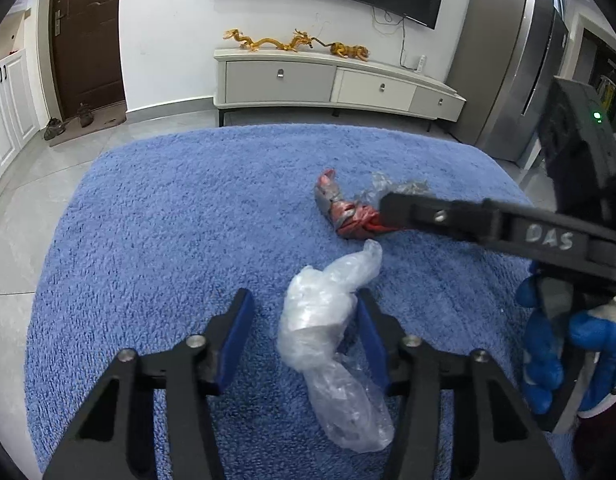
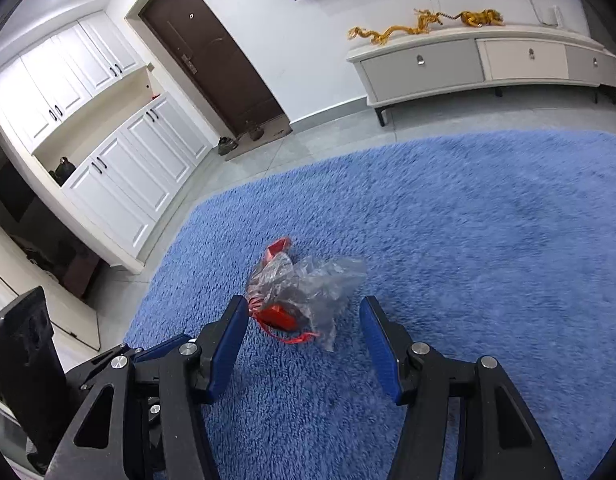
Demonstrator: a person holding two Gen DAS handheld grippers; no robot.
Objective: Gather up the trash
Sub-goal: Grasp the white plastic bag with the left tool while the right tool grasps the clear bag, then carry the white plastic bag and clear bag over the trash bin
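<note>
**Two pieces of trash on the blue rug, two grippers with jaws apart**

Two pieces of trash lie on the blue rug, and two grippers work over it. Taking the rug as landmark, both pieces sit near its middle, close together but not touching.

The first piece is a clear plastic wrap, crumpled into a long, pale, twisted bundle, translucent and whitish where it bunches. It lies between the fingers of the left gripper, whose blue-padded jaws stand apart; the right-hand pad is against the wrap's side, while the other pad is well clear of it, so nothing is clamped.

The second piece is a red and clear wrapper, a wad of crinkled see-through film twisted around red packaging, with a thin red strip curling out onto the pile at its near end. It lies farther across the rug than the clear wrap. The right gripper has its jaws spread wide, the wrapper just ahead of and between the pad tips, not gripped. In the left wrist view one black finger of that gripper reaches over the wrapper's red end.

Beyond the rug's far edge stands one low white TV cabinet with three drawers, and on it two golden dragon figures and one golden tiger figure.
</note>
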